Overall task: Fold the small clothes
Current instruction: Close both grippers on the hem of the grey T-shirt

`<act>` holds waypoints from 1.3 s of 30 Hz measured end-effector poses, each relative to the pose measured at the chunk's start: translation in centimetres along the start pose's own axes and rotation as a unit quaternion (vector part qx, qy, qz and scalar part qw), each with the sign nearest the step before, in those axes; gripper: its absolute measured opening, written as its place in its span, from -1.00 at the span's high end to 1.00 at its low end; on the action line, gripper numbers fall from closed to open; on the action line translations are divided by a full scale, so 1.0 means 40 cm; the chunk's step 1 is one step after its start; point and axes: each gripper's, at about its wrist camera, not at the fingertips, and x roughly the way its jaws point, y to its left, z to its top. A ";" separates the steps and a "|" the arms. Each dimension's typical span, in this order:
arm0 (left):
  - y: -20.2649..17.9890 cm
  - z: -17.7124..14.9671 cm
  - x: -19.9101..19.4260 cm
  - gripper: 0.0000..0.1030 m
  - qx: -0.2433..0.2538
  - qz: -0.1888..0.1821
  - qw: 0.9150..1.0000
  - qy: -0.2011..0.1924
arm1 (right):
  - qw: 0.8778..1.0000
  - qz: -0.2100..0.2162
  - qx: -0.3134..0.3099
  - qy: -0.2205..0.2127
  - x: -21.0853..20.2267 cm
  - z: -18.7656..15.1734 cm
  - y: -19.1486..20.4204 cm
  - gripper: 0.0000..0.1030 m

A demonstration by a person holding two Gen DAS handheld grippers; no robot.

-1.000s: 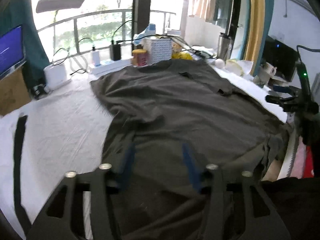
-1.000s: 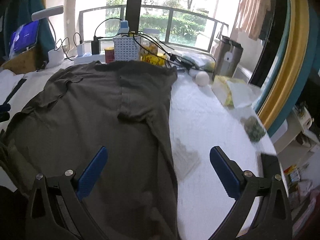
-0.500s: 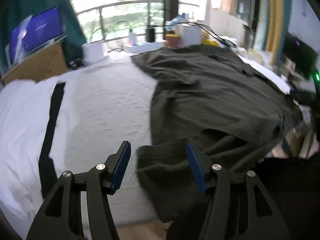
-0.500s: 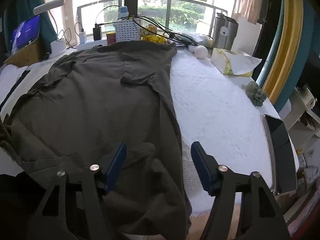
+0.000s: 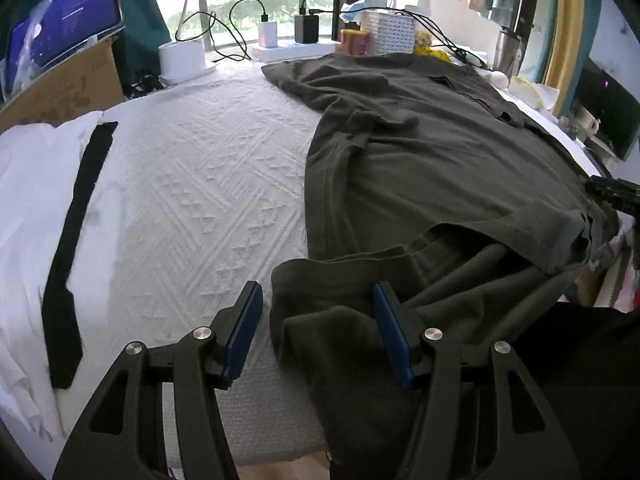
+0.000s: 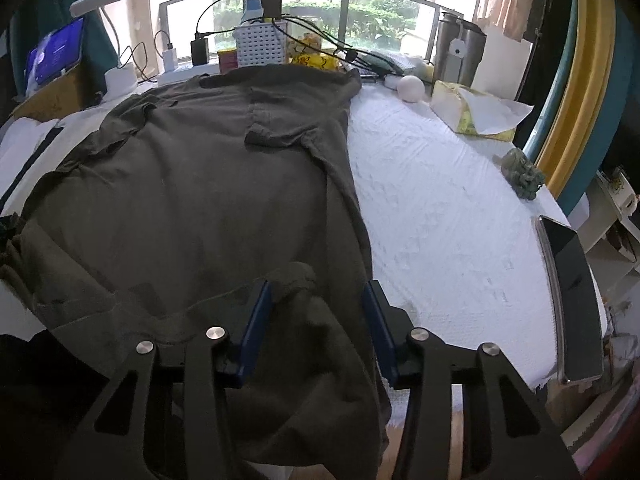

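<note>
A dark olive T-shirt (image 5: 432, 168) lies spread on the white textured table cover, collar at the far end, hem bunched at the near edge. It also shows in the right wrist view (image 6: 192, 200). My left gripper (image 5: 318, 332) is open, its blue pads on either side of the hem's left corner. My right gripper (image 6: 316, 324) is open, its pads straddling a raised fold of the hem's right corner. Neither is closed on the cloth.
White cloth with a black strip (image 5: 76, 232) lies at the left. A phone (image 6: 572, 296), a green figurine (image 6: 524, 176), a tissue pack (image 6: 472, 112) and a white ball (image 6: 410, 88) sit to the right. Chargers, a white basket (image 6: 262, 46) and cables line the far edge.
Both grippers have pulled back to the near edge of the table and narrowed around the hem corners. The hem now lies bunched and folded up between the pads.
</note>
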 end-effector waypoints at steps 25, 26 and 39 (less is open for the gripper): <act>-0.041 0.009 -0.071 0.79 0.013 0.011 0.999 -0.028 | 0.999 0.034 -0.031 -0.023 0.023 -0.006 0.033 0.12; -0.040 0.010 -0.076 0.79 0.011 0.010 0.999 -0.029 | 0.999 0.034 -0.032 -0.023 0.023 -0.007 0.034 0.13; -0.058 0.052 -0.127 0.81 0.011 0.013 0.996 -0.086 | 0.996 0.056 -0.008 -0.064 -0.042 0.018 -0.019 0.89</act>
